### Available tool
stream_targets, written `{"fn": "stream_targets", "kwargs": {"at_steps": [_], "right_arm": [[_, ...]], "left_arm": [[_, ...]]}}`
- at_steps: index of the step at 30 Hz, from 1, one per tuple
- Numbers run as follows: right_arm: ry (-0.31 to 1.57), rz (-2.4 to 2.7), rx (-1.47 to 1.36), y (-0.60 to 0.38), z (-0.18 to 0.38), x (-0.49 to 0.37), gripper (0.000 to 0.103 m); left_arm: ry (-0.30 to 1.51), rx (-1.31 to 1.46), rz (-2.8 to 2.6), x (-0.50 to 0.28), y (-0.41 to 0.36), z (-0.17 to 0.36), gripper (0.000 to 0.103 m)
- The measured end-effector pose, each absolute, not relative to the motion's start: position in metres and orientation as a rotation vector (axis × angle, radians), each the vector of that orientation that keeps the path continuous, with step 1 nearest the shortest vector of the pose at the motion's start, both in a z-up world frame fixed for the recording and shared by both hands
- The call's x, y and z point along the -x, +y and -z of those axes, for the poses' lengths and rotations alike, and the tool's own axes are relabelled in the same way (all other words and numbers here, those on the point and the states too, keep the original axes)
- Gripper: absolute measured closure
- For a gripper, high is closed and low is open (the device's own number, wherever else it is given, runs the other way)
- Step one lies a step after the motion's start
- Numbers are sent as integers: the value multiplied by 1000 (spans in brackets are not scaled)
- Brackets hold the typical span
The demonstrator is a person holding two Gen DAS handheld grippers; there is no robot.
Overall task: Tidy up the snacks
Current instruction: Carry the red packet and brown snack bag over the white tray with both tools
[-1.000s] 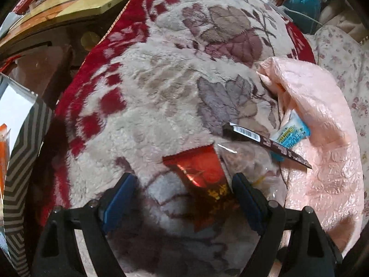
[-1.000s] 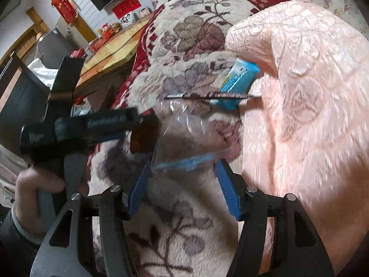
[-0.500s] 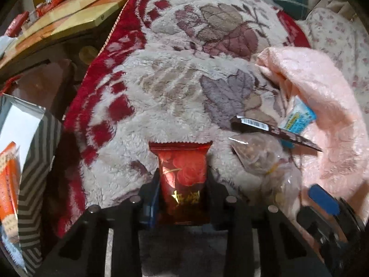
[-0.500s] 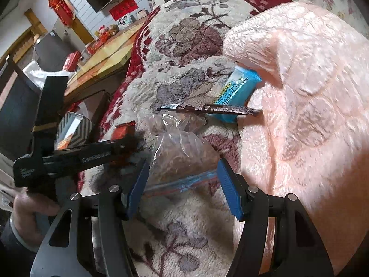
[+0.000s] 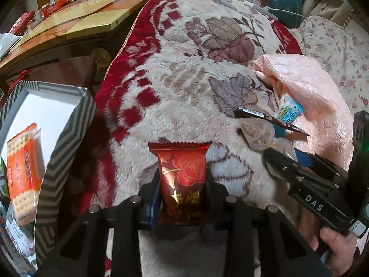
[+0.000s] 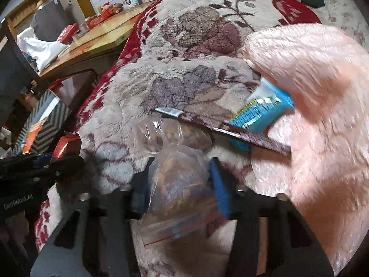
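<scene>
Plenty of open floral blanket up ahead; the striped box wall hems the left, pink quilt bunches up right.

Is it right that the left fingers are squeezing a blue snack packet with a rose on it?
Not quite. The rose packet squeezed between the left fingers is red, not blue, as the left wrist view shows. The blue packet lies farther off by the pink cloth.
</scene>
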State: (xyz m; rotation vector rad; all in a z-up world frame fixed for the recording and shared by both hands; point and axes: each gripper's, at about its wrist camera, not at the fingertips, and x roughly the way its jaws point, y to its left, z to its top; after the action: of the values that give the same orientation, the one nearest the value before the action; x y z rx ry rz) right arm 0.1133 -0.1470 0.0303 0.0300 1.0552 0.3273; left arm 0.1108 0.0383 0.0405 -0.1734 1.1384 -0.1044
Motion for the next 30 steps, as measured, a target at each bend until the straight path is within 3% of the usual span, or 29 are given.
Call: {"fn": "stream_targets", "kwargs": {"at_steps": [4,30], "right_arm": [[1058,-339,-23,-152,-38,-99,71],[963,-467,-119,-105,-92,-6,72]], "left_arm": [[1128,176,104,-101,37,-43,68],[984,126,-5,-18,84,-97,68]]}}
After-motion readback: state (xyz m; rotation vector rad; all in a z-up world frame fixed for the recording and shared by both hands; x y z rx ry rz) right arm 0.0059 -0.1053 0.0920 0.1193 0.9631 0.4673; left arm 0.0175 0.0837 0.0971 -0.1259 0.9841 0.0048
